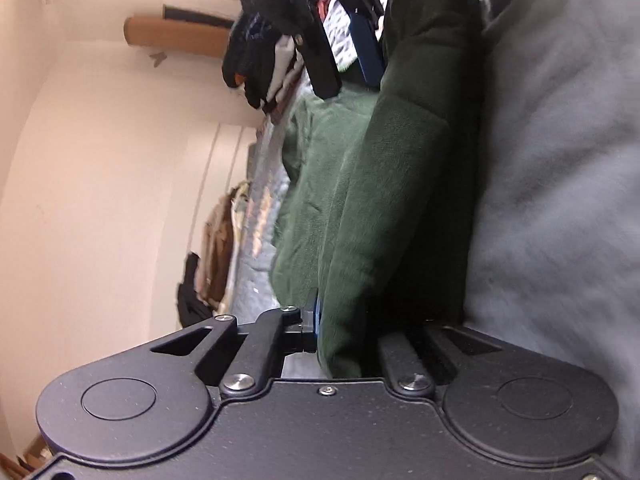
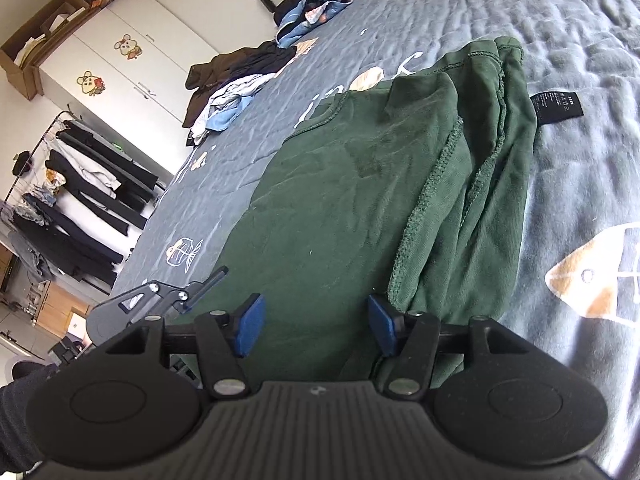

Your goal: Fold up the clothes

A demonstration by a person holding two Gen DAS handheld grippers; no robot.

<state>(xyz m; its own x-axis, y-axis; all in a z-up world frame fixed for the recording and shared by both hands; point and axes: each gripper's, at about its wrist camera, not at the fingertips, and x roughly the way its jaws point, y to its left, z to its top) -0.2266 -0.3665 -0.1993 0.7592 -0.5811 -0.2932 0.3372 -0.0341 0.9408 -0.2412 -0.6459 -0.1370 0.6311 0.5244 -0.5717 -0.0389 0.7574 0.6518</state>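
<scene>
Green garment (image 2: 352,200) lies on the grey quilted bed (image 2: 580,60), part folded: one side already turned in over the body, seams and black label (image 2: 556,106) showing along the right edge. Judged roughly midway; further folds and squaring off left. Other loose clothes (image 2: 236,92) wait at 10 o'clock, near the far bed edge, untouched.

Left tongs (image 1: 316,320): clenched on a green fabric edge, cloth running away from the pads toward 12 o'clock. Right tongs (image 2: 316,324): released, jaws standing apart at the near hem, cloth spread between and ahead of them from 11 to 1 o'clock; pads not pressing on it. In the left view the right tongs sit at 12 o'clock, over the same garment.
</scene>
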